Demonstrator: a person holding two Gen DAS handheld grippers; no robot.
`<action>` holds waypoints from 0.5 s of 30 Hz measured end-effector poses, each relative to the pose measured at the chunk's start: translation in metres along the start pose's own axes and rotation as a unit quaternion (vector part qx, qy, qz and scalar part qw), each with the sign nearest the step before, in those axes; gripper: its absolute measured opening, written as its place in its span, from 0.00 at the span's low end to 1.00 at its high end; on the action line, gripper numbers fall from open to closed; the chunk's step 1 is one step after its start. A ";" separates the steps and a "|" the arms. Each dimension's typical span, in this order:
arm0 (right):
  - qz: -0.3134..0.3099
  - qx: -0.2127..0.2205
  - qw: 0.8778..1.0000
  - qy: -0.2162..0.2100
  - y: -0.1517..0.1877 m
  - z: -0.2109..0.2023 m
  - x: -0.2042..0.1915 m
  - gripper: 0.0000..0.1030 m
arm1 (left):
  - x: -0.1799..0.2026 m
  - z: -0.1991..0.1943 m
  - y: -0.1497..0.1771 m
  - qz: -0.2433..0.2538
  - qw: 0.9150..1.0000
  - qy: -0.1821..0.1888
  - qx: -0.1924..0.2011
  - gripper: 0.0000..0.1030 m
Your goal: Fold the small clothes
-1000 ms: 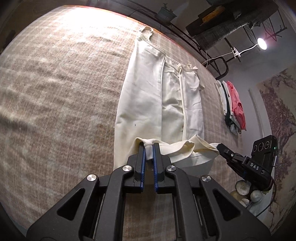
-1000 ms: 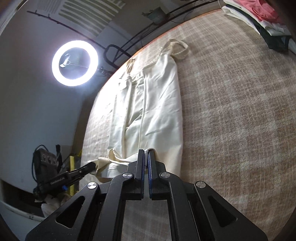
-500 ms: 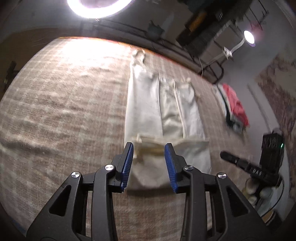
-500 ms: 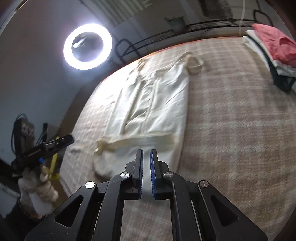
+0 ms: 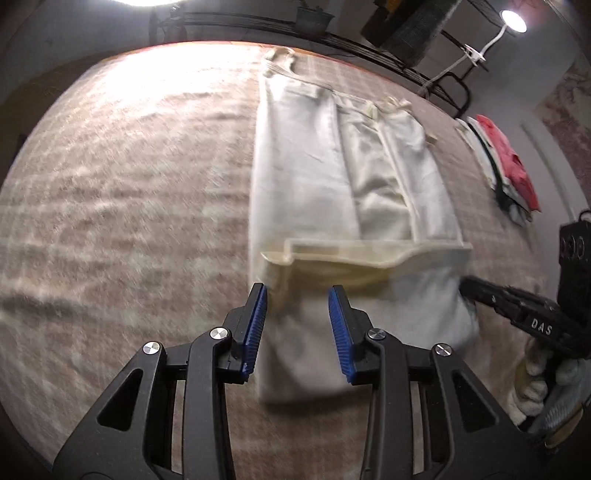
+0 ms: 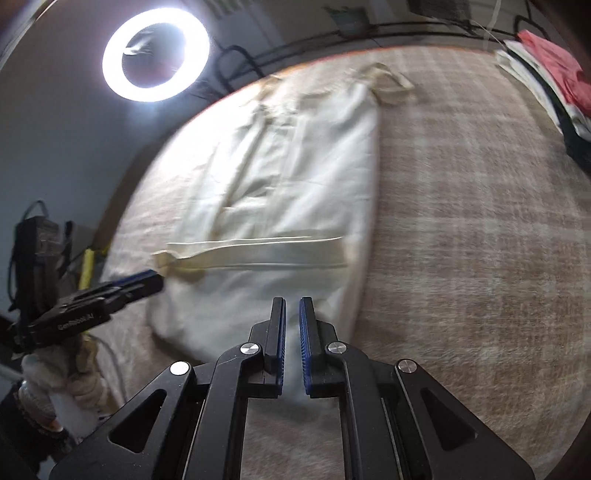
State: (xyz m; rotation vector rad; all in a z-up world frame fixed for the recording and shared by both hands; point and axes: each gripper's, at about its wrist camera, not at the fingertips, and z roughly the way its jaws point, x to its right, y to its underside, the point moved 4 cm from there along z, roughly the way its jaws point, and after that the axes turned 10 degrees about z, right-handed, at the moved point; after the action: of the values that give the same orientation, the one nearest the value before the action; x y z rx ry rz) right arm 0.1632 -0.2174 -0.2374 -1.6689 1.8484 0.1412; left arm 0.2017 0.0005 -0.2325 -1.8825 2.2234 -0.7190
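A cream garment lies lengthwise on the plaid-covered surface, its near end folded up over itself so the hem band runs across it. My left gripper is open and empty, just above the folded near end. My right gripper is slightly open with a narrow gap and holds nothing, at the near right corner of the garment. Each gripper shows in the other's view: the right gripper and the left gripper.
A stack of folded clothes, red on top, sits at the far right of the surface and also shows in the right wrist view. A ring light glows beyond the far edge. A desk lamp stands at the back right.
Both grippers let go of the garment's hem and pulled back. The hem now lies folded across the garment. The left jaws opened wide, the right only slightly.
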 end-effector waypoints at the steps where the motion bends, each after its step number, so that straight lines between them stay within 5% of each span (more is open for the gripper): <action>1: 0.006 -0.003 1.000 0.011 -0.002 0.002 0.003 0.07 | -0.003 -0.002 -0.006 -0.005 1.000 -0.004 0.008 0.34; 5: 0.012 0.006 1.000 0.010 -0.012 -0.007 0.006 0.07 | -0.012 -0.015 -0.031 -0.017 0.999 -0.012 0.044 0.34; 9: -0.005 0.031 0.999 0.001 -0.030 -0.021 -0.002 0.24 | -0.022 -0.018 -0.060 -0.032 0.997 -0.017 0.067 0.34; 15: -0.024 0.085 0.996 -0.014 -0.068 -0.026 -0.009 0.25 | -0.037 0.001 -0.098 -0.060 0.995 -0.003 0.074 0.34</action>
State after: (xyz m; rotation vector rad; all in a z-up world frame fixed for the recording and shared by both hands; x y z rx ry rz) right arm 0.2160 -0.2349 -0.1902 -1.5846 1.7463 -0.0119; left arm 0.2972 0.0260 -0.1969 -1.9542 2.0056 -0.8705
